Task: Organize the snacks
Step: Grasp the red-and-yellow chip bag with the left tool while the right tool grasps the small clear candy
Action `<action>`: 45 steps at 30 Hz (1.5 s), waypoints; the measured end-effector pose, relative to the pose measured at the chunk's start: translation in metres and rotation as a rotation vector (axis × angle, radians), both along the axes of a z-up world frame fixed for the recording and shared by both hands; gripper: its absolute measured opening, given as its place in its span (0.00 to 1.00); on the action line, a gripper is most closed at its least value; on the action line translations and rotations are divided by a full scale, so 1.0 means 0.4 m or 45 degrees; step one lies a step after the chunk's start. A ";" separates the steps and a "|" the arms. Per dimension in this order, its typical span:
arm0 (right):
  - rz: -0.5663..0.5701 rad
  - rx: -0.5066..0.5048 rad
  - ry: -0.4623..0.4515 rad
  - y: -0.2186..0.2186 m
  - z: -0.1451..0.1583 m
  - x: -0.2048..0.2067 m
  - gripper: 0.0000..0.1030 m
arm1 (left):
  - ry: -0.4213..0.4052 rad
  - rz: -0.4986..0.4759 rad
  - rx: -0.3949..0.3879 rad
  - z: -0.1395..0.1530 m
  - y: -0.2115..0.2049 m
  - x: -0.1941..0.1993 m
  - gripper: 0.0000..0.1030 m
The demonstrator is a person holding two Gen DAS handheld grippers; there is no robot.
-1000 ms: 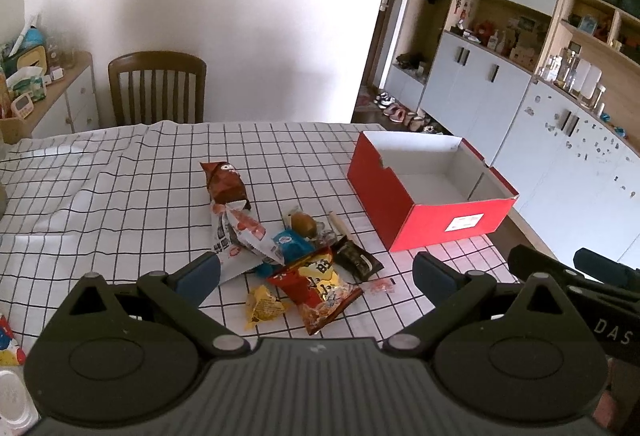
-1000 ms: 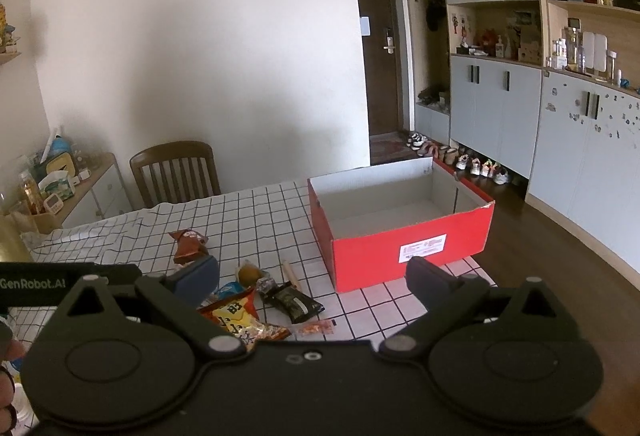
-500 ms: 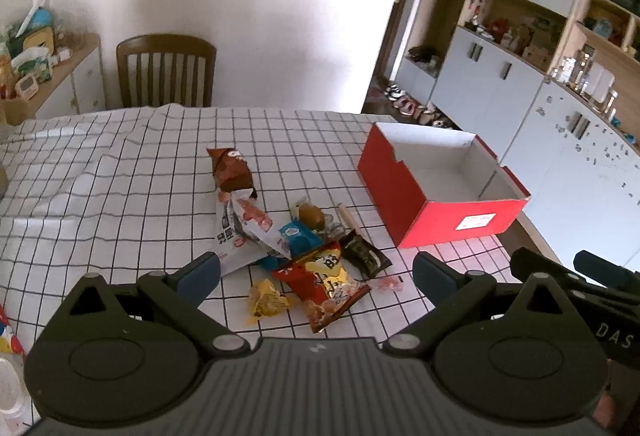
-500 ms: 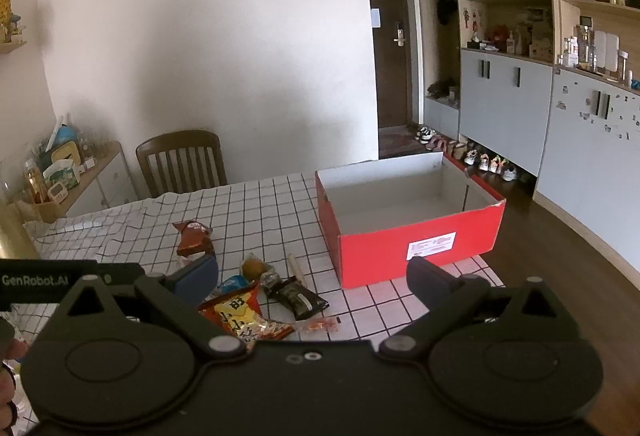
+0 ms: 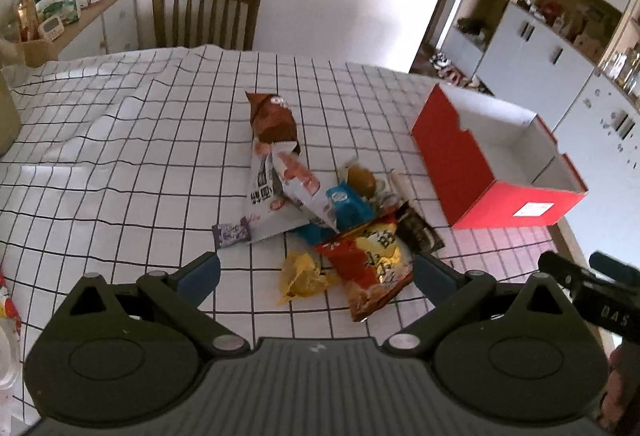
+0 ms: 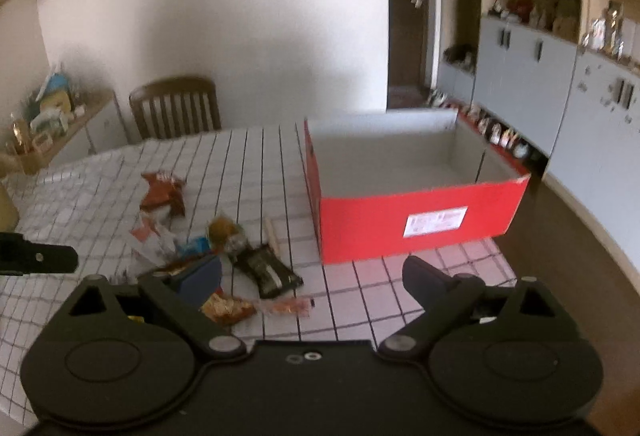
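A pile of snack packets lies on the checked tablecloth: a brown bag (image 5: 272, 116), a white bag (image 5: 266, 192), a blue packet (image 5: 346, 202), a red-yellow chip bag (image 5: 370, 260), a yellow packet (image 5: 300, 274) and a black packet (image 5: 418, 232). An empty red box (image 5: 472, 164) stands to their right; it also shows in the right wrist view (image 6: 412, 208). My left gripper (image 5: 316, 276) is open, just above the yellow packet and chip bag. My right gripper (image 6: 312, 276) is open and empty, over the black packet (image 6: 266, 270).
A wooden chair (image 5: 206, 16) stands at the table's far side. A cluttered sideboard (image 5: 80, 16) is at the back left. Grey cabinets (image 6: 560, 88) line the right wall. The table's right edge runs just past the red box.
Both grippers have moved forward and down toward the snack pile, which now looks larger and nearer. Both stay open and empty.
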State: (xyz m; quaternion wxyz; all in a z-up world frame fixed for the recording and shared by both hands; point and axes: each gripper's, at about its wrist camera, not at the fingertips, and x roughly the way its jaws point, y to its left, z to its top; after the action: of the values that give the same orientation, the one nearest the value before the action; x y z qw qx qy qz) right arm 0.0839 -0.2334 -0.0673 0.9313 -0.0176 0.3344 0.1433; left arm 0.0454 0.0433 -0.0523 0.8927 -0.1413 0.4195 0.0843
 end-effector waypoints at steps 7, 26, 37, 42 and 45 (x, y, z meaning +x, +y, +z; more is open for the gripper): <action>0.095 -0.076 0.080 0.008 -0.069 0.064 0.90 | 0.106 -0.005 -0.060 -0.060 -0.022 0.074 1.00; 0.785 -0.406 0.109 0.089 -0.220 0.156 0.62 | 0.439 0.184 -0.154 -0.218 -0.099 0.283 1.00; 1.061 -0.517 0.106 0.155 -0.274 0.184 0.36 | 0.496 0.236 -0.144 -0.252 -0.107 0.331 1.00; 1.095 -0.522 0.114 0.161 -0.281 0.197 0.32 | 0.498 0.247 -0.140 -0.262 -0.101 0.335 0.99; 1.091 -0.525 0.116 0.161 -0.283 0.199 0.30 | 0.483 0.226 -0.145 -0.263 -0.104 0.337 0.92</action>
State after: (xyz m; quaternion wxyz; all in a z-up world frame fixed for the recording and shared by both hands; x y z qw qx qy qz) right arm 0.1635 -0.1689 -0.1804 0.7499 -0.3320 0.3589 0.4456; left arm 0.1802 0.0016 -0.1573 0.7775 -0.2095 0.5699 0.1638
